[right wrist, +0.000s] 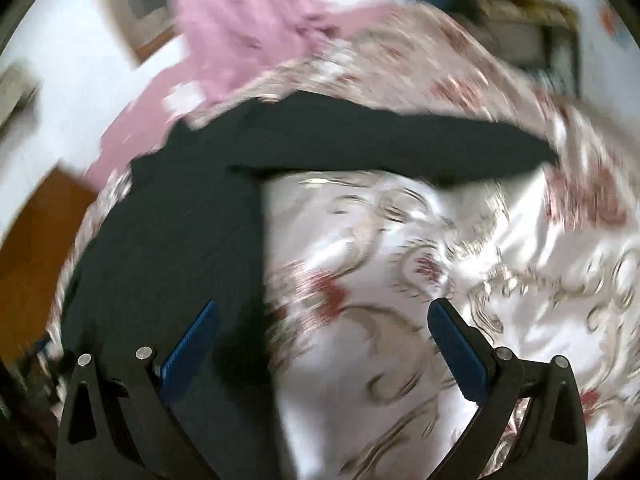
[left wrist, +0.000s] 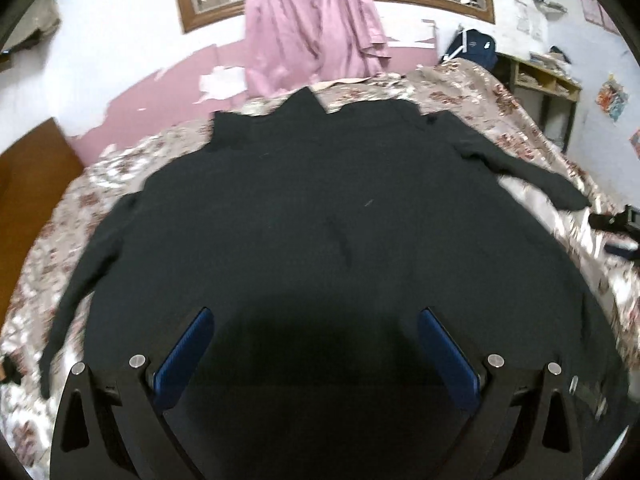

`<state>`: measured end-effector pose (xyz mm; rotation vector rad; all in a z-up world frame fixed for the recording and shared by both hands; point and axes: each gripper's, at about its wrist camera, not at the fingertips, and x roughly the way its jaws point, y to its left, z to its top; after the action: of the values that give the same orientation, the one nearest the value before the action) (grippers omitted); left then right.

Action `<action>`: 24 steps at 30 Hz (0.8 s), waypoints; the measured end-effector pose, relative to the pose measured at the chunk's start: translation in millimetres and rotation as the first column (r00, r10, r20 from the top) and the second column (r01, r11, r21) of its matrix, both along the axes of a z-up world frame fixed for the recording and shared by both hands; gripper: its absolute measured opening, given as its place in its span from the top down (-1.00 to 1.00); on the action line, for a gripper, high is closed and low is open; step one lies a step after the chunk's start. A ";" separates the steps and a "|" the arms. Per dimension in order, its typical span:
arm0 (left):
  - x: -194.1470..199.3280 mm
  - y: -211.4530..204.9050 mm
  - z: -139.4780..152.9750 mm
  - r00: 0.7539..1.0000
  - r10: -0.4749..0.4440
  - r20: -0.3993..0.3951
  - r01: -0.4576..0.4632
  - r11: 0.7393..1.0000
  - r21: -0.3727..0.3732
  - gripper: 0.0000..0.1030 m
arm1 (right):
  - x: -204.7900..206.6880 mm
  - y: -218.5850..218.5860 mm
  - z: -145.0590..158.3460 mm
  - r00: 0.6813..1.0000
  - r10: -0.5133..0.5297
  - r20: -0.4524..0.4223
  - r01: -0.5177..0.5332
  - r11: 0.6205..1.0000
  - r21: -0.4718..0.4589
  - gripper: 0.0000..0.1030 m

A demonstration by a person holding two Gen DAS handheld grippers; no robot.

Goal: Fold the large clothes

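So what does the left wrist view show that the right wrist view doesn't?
Only the left wrist view shows the whole black top spread flat, both sleeves out, with the open left tool over its hem, plus the window frame sharply. Only the right wrist view shows the open right tool straddling the top's side edge, and a wide bare stretch of floral bedspread beneath one sleeve; it is motion-blurred. Both share the top, the bedspread, the pink curtain and the blue bag.
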<state>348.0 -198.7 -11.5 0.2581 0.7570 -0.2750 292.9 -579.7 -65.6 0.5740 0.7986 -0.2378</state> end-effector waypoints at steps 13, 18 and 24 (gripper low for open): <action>133.6 -109.9 -20.2 0.988 -0.112 -0.108 0.079 0.960 -0.268 -1.00 | 70.3 -142.1 -74.9 0.885 -0.464 0.039 0.431 0.847 0.311 -0.98; 169.6 -127.8 -42.8 0.976 -0.093 -0.198 0.022 0.942 -0.335 -0.99 | 95.3 -185.9 -105.7 0.809 -0.587 -0.014 0.543 0.739 0.399 -0.95; 181.9 -157.6 -61.1 0.972 -0.101 -0.213 0.041 0.963 -0.268 -0.98 | 114.3 -211.8 -123.6 0.772 -0.635 -0.036 0.584 0.684 0.436 0.44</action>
<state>529.9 -356.3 -72.6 0.0027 0.9257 -0.4747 407.2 -791.5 -189.1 1.2689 0.5116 -0.6535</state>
